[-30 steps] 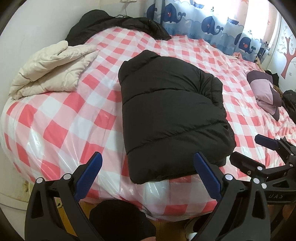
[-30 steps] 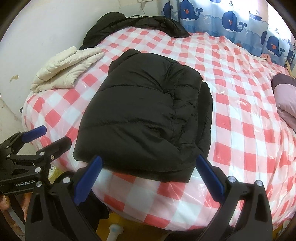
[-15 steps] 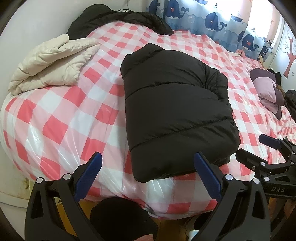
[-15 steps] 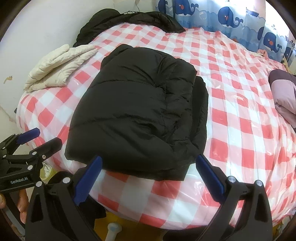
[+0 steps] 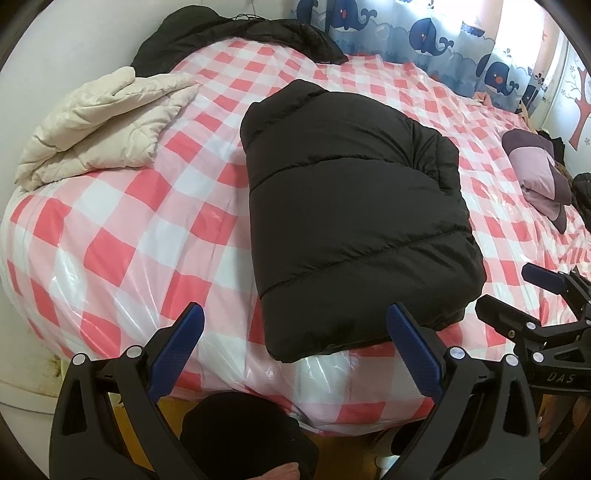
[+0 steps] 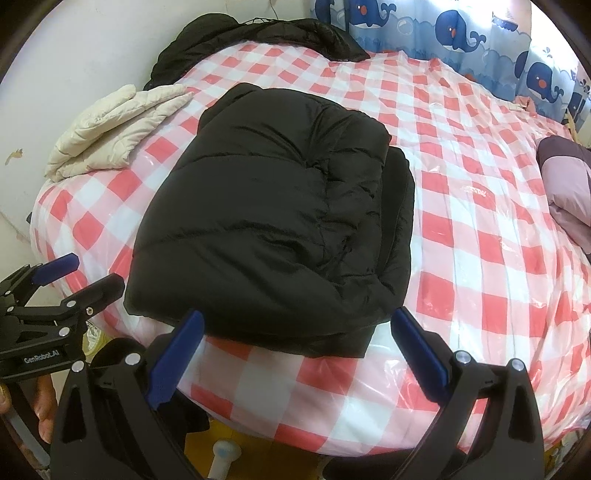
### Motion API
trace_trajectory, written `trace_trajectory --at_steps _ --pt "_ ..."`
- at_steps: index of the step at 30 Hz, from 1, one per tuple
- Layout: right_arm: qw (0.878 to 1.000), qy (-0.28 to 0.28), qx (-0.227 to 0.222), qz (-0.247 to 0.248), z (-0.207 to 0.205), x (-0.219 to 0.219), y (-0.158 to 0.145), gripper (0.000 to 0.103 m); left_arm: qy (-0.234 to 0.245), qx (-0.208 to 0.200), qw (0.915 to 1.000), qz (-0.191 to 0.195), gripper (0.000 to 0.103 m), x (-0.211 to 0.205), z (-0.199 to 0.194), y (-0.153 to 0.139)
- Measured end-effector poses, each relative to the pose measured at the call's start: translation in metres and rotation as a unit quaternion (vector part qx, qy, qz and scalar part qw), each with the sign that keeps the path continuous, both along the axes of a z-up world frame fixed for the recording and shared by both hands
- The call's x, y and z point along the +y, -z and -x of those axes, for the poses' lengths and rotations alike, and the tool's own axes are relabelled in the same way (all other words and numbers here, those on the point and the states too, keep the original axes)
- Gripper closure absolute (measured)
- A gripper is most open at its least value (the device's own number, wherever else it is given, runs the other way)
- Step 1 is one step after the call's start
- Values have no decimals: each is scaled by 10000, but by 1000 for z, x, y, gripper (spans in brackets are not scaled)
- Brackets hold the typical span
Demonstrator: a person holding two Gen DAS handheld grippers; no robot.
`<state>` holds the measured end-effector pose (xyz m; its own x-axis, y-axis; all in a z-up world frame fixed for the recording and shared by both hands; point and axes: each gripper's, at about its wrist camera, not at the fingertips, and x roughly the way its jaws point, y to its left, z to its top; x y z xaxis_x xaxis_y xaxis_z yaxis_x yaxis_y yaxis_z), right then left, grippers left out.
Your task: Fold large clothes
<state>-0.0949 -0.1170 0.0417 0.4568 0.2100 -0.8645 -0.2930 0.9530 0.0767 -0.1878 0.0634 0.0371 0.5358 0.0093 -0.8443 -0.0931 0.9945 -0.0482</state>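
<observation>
A black puffer jacket [image 5: 354, 214] lies folded into a thick rectangle on the red-and-white checked bed [image 5: 122, 229]; it also shows in the right wrist view [image 6: 273, 221]. My left gripper [image 5: 295, 332] is open and empty, held just short of the jacket's near edge at the bed's front. My right gripper [image 6: 299, 332] is open and empty, also just short of the jacket's near edge. The right gripper shows at the right of the left wrist view [image 5: 517, 295], and the left gripper shows at the left of the right wrist view [image 6: 70, 277].
A folded cream quilted garment [image 5: 99, 122] lies at the bed's left. A black garment [image 5: 236, 40] is heaped at the far end by the wall. A purple folded garment [image 5: 535, 177] lies at the right. Whale-print curtains [image 6: 454, 29] hang behind.
Both grippers have moved a little towards the bed, so the folded jacket sits closer in both views. The jacket has not moved. Both stay open.
</observation>
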Motion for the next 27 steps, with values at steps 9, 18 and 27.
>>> trace_trajectory --at_steps 9,18,27 --pt "10000 -7 6 -5 0 -1 2 5 82 -8 9999 73 8 1 -2 -1" --pt "10000 1 13 -11 0 -1 2 5 139 -18 9996 -225 8 -7 -4 -4" --pt "9999 50 37 -114 1 -4 6 5 180 -117 9985 -511 8 -15 -1 -11"
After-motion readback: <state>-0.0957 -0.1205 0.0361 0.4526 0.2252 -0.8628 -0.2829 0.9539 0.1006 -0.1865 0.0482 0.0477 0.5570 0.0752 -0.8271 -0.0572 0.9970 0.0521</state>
